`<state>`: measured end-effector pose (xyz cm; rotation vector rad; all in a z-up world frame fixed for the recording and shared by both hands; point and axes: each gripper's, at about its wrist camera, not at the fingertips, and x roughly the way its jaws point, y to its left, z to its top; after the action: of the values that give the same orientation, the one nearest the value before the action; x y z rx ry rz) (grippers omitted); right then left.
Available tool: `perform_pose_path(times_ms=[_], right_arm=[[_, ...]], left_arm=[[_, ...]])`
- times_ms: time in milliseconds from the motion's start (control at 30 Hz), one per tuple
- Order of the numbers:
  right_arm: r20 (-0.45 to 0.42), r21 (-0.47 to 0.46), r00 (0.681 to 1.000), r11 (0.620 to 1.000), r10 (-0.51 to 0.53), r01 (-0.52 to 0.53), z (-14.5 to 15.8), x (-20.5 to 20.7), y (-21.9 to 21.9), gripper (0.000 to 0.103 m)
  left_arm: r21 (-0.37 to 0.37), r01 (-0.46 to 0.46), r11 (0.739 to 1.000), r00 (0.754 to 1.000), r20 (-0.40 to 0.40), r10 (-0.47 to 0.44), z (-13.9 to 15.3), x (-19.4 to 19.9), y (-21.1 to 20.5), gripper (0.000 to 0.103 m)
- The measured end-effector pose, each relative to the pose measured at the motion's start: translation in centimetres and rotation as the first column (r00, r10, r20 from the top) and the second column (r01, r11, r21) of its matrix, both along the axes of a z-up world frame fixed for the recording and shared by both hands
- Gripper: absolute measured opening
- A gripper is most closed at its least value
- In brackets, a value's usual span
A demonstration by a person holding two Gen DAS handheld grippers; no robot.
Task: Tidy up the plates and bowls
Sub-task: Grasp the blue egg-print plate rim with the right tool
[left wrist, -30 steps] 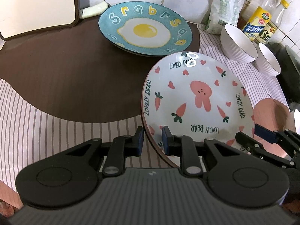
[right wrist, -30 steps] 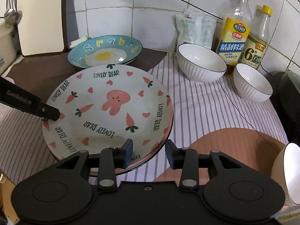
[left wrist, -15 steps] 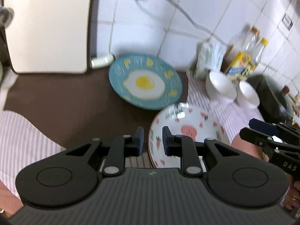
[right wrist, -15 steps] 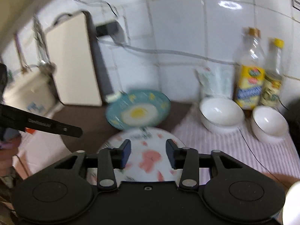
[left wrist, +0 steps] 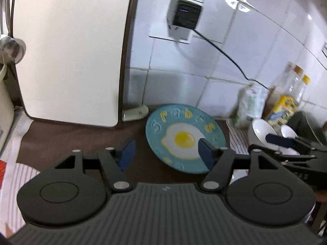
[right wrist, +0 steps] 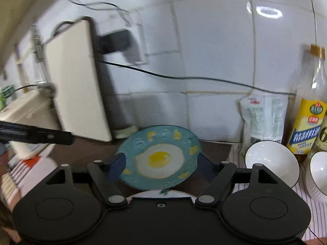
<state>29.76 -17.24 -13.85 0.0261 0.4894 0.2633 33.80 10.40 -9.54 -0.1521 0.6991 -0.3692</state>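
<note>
Both my left tongs (left wrist: pixel 166 153) and right tongs (right wrist: pixel 160 166) are spread, empty. The round teal fried-egg plate (right wrist: pixel 160 157) lies beyond; a white plate's rim (right wrist: pixel 149 194) peeks before it, mostly hidden.

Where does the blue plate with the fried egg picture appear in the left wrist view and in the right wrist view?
Left wrist view: the blue egg plate lies right of centre, partly behind the right finger of the open left gripper.
Right wrist view: the plate lies at lower centre, between the fingers of the open right gripper.
Shared landmark: the cream board leaning on the wall, left of the plate in both.
</note>
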Motion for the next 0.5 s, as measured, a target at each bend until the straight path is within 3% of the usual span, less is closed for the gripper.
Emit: perform_pose_path(times_ms=[200, 267, 333, 500], right_arm=[[-0.184, 0.043, 0.983, 0.999, -0.022, 0.030, -3.2, 6.0, -0.9, 0.082], [-0.250, 0.097, 0.968, 0.994, -0.023, 0.049, -4.2, 7.5, -1.5, 0.082], [-0.311, 0.212, 0.950, 0.976, 0.014, 0.055, -5.3, 8.8, -2.6, 0.082], [-0.320, 0.288, 0.947, 0.952, -0.006, 0.104, -6.5, 9.6, -3.4, 0.082]], left_arm=[[0.023, -0.012, 1.000, 1.000, 0.000, 0.012, -3.6, 3.8, -1.1, 0.074], [0.036, 0.009, 0.999, 1.000, -0.023, -0.008, -5.0, 5.0, -1.5, 0.071], [0.068, 0.053, 0.996, 0.997, -0.058, -0.049, -6.4, 6.0, -2.3, 0.068], [0.099, 0.061, 0.993, 0.995, -0.082, -0.053, -8.8, 7.5, -3.1, 0.068]])
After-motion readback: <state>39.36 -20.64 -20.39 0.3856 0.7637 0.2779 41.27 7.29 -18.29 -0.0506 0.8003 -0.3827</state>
